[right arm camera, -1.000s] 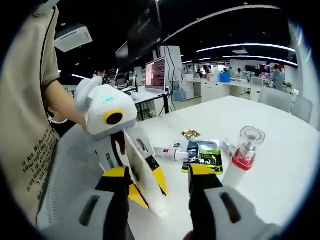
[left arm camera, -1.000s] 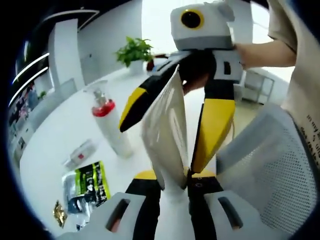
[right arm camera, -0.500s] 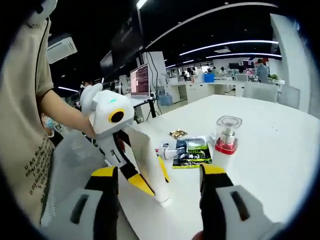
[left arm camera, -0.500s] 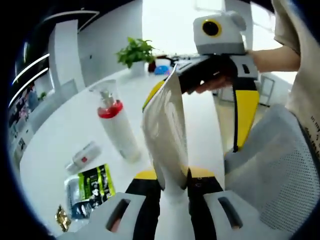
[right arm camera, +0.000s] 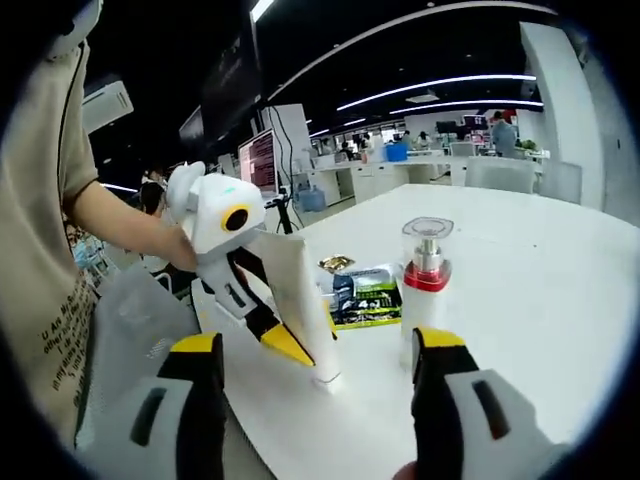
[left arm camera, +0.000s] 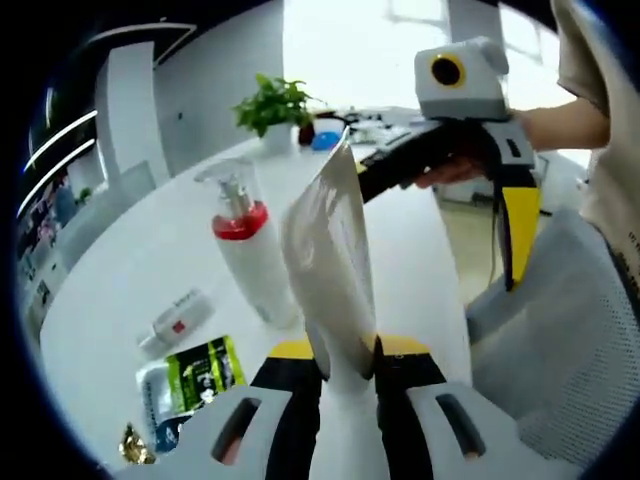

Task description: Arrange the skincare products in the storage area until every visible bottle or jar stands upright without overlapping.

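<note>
L gripper (left arm camera: 340,365) has its jaws closed narrow on the lower end of a white tube (left arm camera: 330,260), cap end down betw the yellow pads; tube stands up toward 12 o'clock w/ its flat crimped end on top. In the right gripper view the same tube (right arm camera: 300,300) stands w/ its cap on the white table (right arm camera: 560,270), leaning slightly, the L gripper (right arm camera: 262,322) clamped on it from 9 o'clock, a hand (right arm camera: 175,245) behind it.

R gripper (right arm camera: 315,350) jaws spread wide, nothing betw them; tube sits betw the two yellow tips but further off, not touching. In the left gripper view the R gripper (left arm camera: 470,175) hangs at 1 o'clock, apart from the tube, a hand (left arm camera: 450,170) on its grip.

Pump bottle (left arm camera: 250,255), white w/ red collar and clear cap, stands upright at 10 o'clock, just beside the tube. In the right gripper view the bottle (right arm camera: 425,290) is at 2 o'clock of the tube.

Lying flat on the table: a small white tube (left arm camera: 178,322) at 9 o'clock, a green-black sachet (left arm camera: 200,375) at 8 o'clock, a gold packet (left arm camera: 137,447), prob. foil, blurred. Potted plant (left arm camera: 272,108) at 11 o'clock, far edge. Mesh chair back (left arm camera: 560,340) at 4 o'clock.
</note>
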